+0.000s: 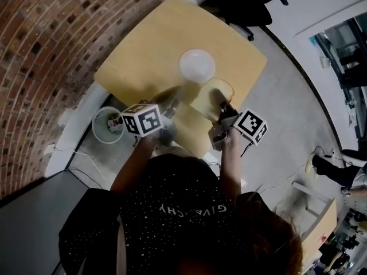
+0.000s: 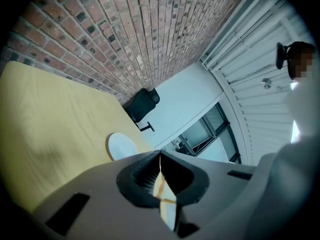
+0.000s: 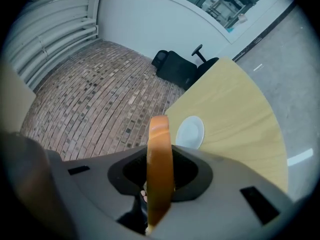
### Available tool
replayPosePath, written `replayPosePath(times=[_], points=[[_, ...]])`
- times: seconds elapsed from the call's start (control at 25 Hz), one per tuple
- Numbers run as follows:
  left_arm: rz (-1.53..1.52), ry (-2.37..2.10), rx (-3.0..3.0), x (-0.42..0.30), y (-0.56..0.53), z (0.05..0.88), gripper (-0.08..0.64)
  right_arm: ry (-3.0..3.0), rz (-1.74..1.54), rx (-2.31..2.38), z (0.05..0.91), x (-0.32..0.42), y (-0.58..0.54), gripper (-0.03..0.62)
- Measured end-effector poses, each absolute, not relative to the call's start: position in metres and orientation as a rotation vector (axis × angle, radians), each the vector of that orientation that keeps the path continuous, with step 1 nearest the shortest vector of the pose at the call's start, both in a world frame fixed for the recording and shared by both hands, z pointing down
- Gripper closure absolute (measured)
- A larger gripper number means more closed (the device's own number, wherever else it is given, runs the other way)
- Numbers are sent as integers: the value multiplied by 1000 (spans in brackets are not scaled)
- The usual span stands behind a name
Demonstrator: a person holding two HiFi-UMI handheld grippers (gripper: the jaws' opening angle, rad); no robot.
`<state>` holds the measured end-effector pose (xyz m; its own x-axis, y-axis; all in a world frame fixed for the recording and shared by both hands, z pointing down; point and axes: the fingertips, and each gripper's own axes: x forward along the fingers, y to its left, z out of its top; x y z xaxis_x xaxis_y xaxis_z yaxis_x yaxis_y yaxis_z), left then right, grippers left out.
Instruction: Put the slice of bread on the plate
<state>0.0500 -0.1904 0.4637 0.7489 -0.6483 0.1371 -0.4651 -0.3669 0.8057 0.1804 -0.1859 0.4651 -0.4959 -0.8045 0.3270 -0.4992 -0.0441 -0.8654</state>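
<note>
Black speckled shirt [image 1: 172, 211] fabric fills the bottom of the head view, and two bare forearms reach out from it, each ending in a gripper with a cube of black-and-white square markers. The right claw [image 3: 160, 171] is narrowed onto the slice of bread [image 3: 160, 149]. The slice stands upright and edge-on between the jaws, its smooth orange-brown crust curving over the top. In the head view it hangs above the near part of the surface [image 1: 155, 44], close to the plate [image 1: 196, 65] but not on it.

The left claw [image 2: 160, 156] is drawn together to a thin slit between moulded grey jaws with dark ribbed pockets. A pale sliver with tan lines shows low in the slit; I cannot tell what it is.

The surface is pale yellow wood, smooth, with rounded corners. The plate is round, white and glossy, and its face is bare. A rough red brick wall [image 1: 51, 56] runs along one side, and a black office chair [image 1: 241, 4] stands on grey floor past the far corner.
</note>
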Motion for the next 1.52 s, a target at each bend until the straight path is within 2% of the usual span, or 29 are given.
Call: replayPosePath(times=[0.52,0.92,1.52], points=[[-102,-828,1993,39,-241,500,548,1840,-1619,-1462,518,184,-240,495],[-73,-736,2014,45,-239,502,548,1883,-1562,-1503,514,183,-260,495],[-163,-726,1930,20,-282,499,548,2099,-1773,-1456,544,143,-353,495]])
